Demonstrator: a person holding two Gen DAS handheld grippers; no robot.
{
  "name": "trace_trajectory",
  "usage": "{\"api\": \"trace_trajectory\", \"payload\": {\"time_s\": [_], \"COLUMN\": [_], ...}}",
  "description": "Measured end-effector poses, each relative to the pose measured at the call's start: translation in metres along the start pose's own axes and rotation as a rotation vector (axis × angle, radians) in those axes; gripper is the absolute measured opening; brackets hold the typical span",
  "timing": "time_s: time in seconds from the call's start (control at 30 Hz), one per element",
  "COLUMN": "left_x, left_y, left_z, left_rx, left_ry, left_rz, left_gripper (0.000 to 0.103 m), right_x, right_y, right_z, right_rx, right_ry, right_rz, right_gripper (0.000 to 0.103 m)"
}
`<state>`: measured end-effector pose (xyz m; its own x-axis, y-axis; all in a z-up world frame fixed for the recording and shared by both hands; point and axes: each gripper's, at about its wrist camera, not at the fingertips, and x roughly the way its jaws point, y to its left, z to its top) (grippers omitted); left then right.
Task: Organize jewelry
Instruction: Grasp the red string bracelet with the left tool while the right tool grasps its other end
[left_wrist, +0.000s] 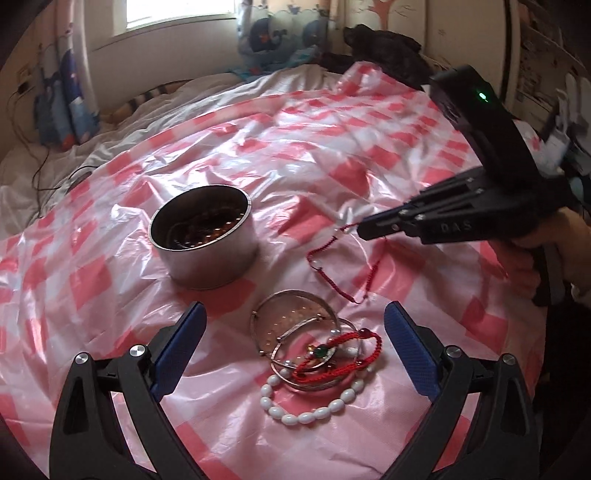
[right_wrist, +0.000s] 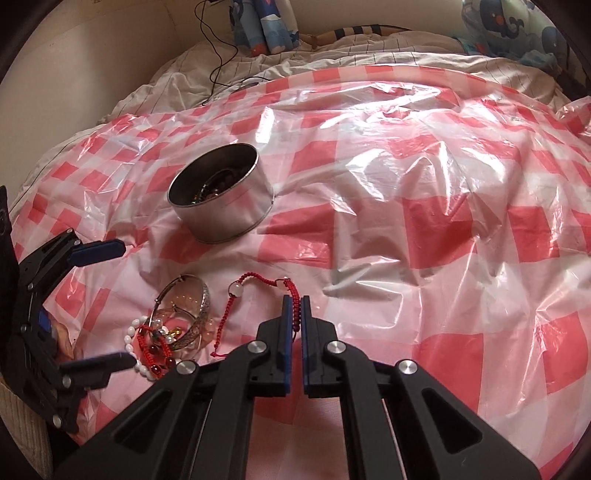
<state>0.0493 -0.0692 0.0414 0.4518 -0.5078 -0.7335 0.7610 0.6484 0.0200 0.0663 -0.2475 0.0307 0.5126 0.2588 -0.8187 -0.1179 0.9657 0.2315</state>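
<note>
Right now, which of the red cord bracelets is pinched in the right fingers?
The loose red cord bracelet with clear beads, lying apart from the pile; the other red cord bracelet lies tangled among the bangles.

Daylight pours from the window (left_wrist: 177, 14); glare streaks the plastic sheet (right_wrist: 406, 155) beyond the fingers; fisheye edges bend, darken.

Both grippers are black plastic linkages with round silver screws at the joints and blue textured pads on the fingers. The right gripper (left_wrist: 360, 230) carries a small green light on its body and faint raised lettering on its side.
</note>
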Motion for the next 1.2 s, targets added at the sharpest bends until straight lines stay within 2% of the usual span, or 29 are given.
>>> {"api": "trace_trajectory", "payload": {"time_s": [0.13, 0.27, 0.3, 0.37, 0.43, 0.47, 0.5, 0.63, 0.73, 0.93, 1.1, 1.2], "left_x": [0.012, 0.015, 0.015, 0.017, 0.02, 0.021, 0.021, 0.019, 0.014, -0.003, -0.009, -0.012], "left_y": [-0.007, -0.01, -0.01, -0.008, -0.001, 0.003, 0.006, 0.007, 0.009, 0.023, 0.032, 0.034], "left_z": [-0.002, -0.005, -0.006, -0.008, -0.01, -0.011, -0.012, -0.015, -0.013, -0.005, -0.002, -0.001], "left_rx": [0.038, 0.052, 0.052, 0.035, -0.007, -0.031, -0.051, -0.055, -0.071, -0.146, -0.198, -0.211], "left_ry": [0.043, 0.055, 0.06, 0.083, 0.117, 0.126, 0.131, 0.136, 0.117, 0.025, -0.015, -0.034], "left_rz": [0.023, -0.003, -0.013, -0.037, -0.058, -0.089, -0.115, -0.132, -0.145, -0.159, -0.187, -0.178], "left_gripper": [0.093, 0.093, 0.09, 0.076, 0.046, 0.038, 0.022, 0.011, 0.007, 0.007, 0.007, 0.007], "right_x": [0.001, 0.002, 0.003, 0.005, 0.007, 0.008, 0.009, 0.012, 0.013, 0.01, 0.006, 0.003], "right_y": [-0.005, -0.004, -0.004, -0.003, -0.004, -0.004, -0.004, -0.003, -0.003, -0.003, -0.006, -0.006], "right_z": [-0.002, -0.003, -0.004, -0.004, -0.004, -0.004, -0.004, -0.005, -0.005, -0.003, -0.001, 0.0], "right_rx": [0.02, 0.015, 0.016, 0.017, 0.019, 0.02, 0.021, 0.02, 0.021, 0.025, 0.046, 0.049], "right_ry": [0.011, 0.023, 0.026, 0.033, 0.038, 0.041, 0.045, 0.053, 0.056, 0.04, 0.022, 0.011], "right_rz": [0.007, 0.008, 0.006, 0.004, 0.001, -0.001, -0.003, -0.006, -0.008, 0.001, 0.022, 0.034], "right_gripper": [0.005, 0.005, 0.005, 0.005, 0.005, 0.005, 0.005, 0.005, 0.005, 0.005, 0.005, 0.005]}}
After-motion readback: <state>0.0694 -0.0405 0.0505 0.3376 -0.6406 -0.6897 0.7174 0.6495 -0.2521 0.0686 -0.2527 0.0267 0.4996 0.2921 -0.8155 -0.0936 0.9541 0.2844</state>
